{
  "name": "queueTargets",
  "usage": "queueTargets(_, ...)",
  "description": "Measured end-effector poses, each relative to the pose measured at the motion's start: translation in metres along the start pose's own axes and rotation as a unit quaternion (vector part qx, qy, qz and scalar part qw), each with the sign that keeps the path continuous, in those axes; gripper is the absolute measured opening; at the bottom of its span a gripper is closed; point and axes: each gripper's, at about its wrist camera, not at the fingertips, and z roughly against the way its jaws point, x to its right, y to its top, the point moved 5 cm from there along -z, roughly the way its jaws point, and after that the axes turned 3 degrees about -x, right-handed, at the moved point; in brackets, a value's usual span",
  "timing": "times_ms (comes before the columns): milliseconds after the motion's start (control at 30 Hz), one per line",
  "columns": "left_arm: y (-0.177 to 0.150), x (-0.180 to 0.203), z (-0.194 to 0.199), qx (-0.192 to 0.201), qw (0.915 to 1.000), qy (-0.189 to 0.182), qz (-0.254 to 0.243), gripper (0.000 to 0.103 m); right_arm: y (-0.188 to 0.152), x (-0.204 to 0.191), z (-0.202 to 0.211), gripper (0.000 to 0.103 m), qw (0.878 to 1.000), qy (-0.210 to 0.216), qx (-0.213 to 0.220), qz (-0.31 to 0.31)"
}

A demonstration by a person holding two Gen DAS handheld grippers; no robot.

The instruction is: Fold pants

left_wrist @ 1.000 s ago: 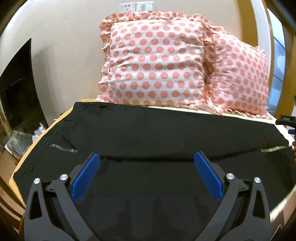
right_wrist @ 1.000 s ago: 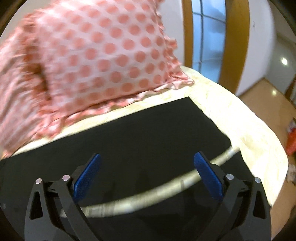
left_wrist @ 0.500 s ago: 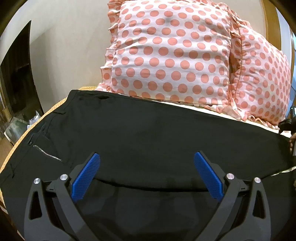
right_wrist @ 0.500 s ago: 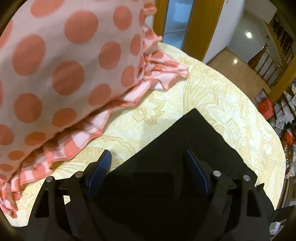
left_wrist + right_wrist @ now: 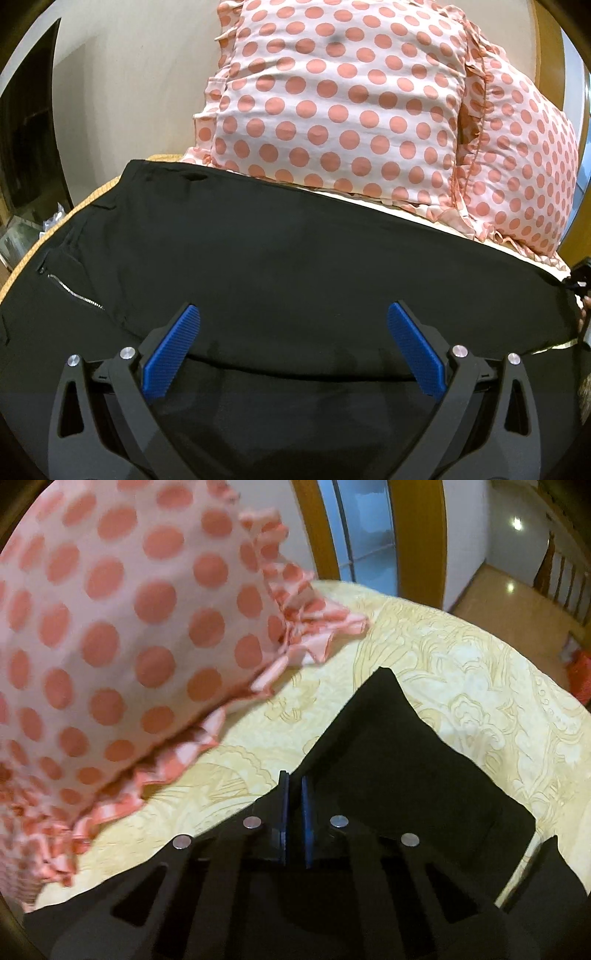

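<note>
right gripper [image 5: 294, 794] pinching pants [image 5: 399, 760] edge

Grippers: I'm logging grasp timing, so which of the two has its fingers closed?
The right gripper: its blue fingers are pressed nearly together at the edge of the black pants. The left gripper has its fingers spread wide above the pants.

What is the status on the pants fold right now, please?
Left gripper open, above pants. Right gripper shut on pants edge. Pants spread flat on bed. Pillows just beyond far edge, not touching grippers.
</note>
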Motion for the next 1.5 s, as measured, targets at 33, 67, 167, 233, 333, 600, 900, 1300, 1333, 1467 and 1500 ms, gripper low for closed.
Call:
queueTargets(33,0.0,-0.002,0.0,-0.001,1.0,-0.001,0.004,0.101,-0.003,0.001,0.01,0.005,1.0,0.01,0.009,0.002)
queueTargets(67,0.0,-0.003,0.0,-0.001,1.0,-0.001,0.007,0.101,-0.003,0.002,0.016,0.004,1.0,0.022,0.016,0.001)
queueTargets(167,0.001,-0.007,0.001,0.002,0.9998,0.001,0.019,0.101,-0.012,0.007,0.049,0.004,0.997,0.07,0.041,-0.001)
queueTargets(233,0.001,-0.01,0.003,0.008,0.9996,0.002,0.026,0.101,-0.023,0.016,0.077,0.004,0.993,0.104,0.058,-0.004)
queueTargets(333,0.002,-0.011,0.007,0.019,0.9994,0.006,0.028,0.101,-0.049,0.03,0.115,0.004,0.988,0.135,0.076,-0.004)
queueTargets(600,0.003,-0.003,0.015,0.039,0.9989,0.023,0.005,0.101,-0.124,0.089,0.124,0.004,0.987,0.156,0.021,-0.046)
queueTargets(900,0.003,-0.003,0.013,0.035,0.9991,0.024,0.003,0.101,-0.128,0.11,0.106,0.04,0.973,0.19,-0.031,-0.126)
queueTargets(1300,0.002,-0.005,0.012,0.034,0.9992,0.019,0.008,0.101,-0.116,0.125,0.09,0.005,0.965,0.188,-0.013,-0.18)
queueTargets(1333,0.002,-0.006,0.015,0.04,0.9989,0.022,0.008,0.101,-0.116,0.125,0.09,0.005,0.965,0.193,-0.01,-0.178)
queueTargets(1467,0.007,-0.007,0.027,0.049,0.9986,0.01,-0.017,0.101,-0.117,0.124,0.114,0.004,0.965,0.214,0.028,-0.151)
queueTargets(1500,0.012,-0.008,0.032,0.053,0.9982,0.004,-0.026,0.101,-0.117,0.123,0.125,0.004,0.969,0.207,0.043,-0.132)
